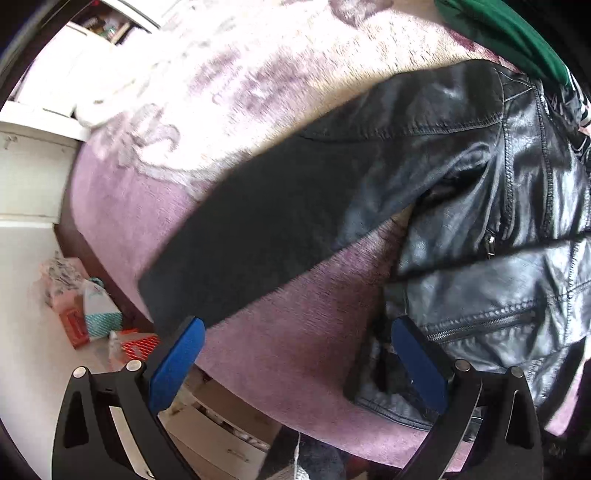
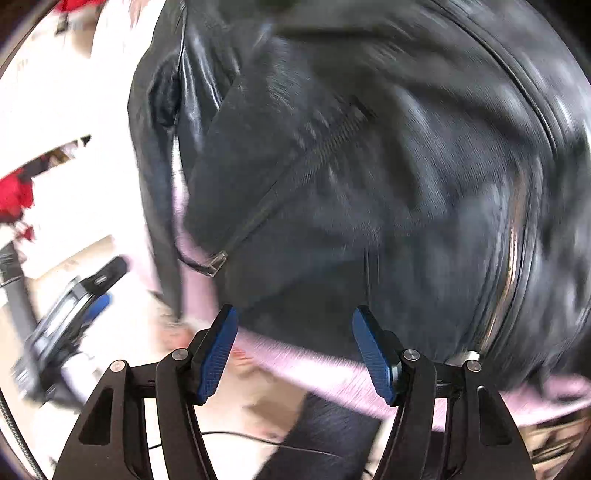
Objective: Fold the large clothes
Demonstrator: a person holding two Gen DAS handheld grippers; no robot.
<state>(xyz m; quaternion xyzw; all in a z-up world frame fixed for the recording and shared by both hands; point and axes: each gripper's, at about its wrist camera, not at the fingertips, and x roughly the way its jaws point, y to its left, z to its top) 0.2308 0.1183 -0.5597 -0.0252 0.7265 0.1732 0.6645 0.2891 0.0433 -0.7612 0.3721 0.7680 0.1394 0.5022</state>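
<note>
A black leather jacket [image 1: 480, 206] lies spread on a pink bed cover [image 1: 288, 332]. One sleeve [image 1: 258, 229] stretches out to the left toward the bed edge. My left gripper [image 1: 295, 332] is open and empty, above the cover between the sleeve cuff and the jacket hem. In the right wrist view the jacket [image 2: 369, 166] fills the frame, blurred, with a diagonal zipper [image 2: 295, 173]. My right gripper [image 2: 295, 325] is open and empty at the jacket's lower edge above the pink cover [image 2: 317, 362].
A green garment [image 1: 509, 29] lies at the far right of the bed. Boxes and small items [image 1: 85, 306] sit on the floor left of the bed. White furniture [image 1: 33, 158] stands at left. The other gripper [image 2: 74, 306] shows blurred at left in the right wrist view.
</note>
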